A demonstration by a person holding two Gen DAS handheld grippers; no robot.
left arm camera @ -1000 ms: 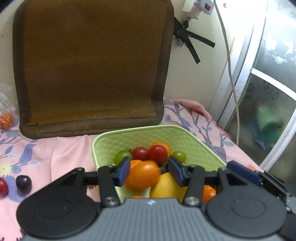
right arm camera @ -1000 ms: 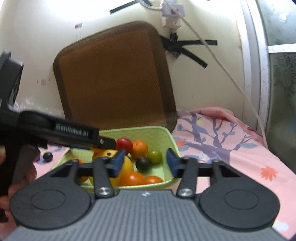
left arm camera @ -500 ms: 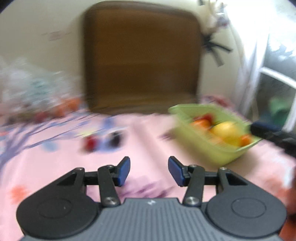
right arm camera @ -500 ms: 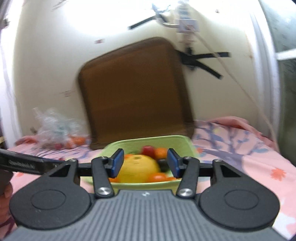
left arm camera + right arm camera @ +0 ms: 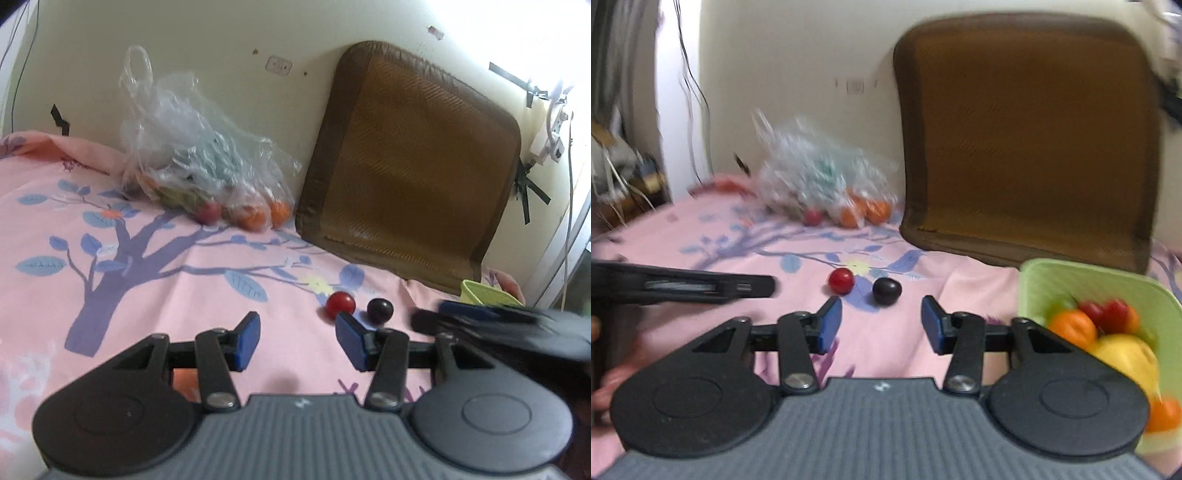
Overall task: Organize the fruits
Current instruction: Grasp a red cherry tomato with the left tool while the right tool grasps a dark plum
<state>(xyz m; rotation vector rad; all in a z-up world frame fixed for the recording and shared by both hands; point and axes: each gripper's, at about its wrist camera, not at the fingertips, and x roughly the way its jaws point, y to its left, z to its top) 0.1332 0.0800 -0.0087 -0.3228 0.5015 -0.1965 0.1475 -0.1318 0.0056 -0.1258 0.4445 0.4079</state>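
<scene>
My left gripper (image 5: 297,341) stands partly open with nothing between its blue pads (image 5: 246,341); only pink tree-print bedsheet (image 5: 147,280) shows in the gap. My right gripper (image 5: 881,325) is also partly open and empty, its jaws having just been closing with nothing between them.

Beyond my fingertips 2 small fruits lie side by side on the sheet, apart from each other. In the left wrist view the red cherry tomato (image 5: 340,302) sits just above my right-hand pad, and the dark cherry tomato (image 5: 380,310) lies just to its right, outside the gap. In the right wrist view the red cherry tomato (image 5: 841,280) sits just beyond the left-hand pad, and the dark cherry tomato (image 5: 886,291) lies ahead of the gap, nearer its middle. Neither fruit touches a pad.

The green basket (image 5: 1071,280) stands to the right, cut off by the frame edge and by my right gripper body; it holds orange, red and yellow fruits, all blurred. In the left wrist view only 1 corner of the basket (image 5: 480,291) shows behind the blurred right gripper (image 5: 498,325).

Farther back a clear plastic bag (image 5: 199,158) of fruit lies against the wall beside a brown seat cushion (image 5: 410,166); its contents are hard to make out.
</scene>
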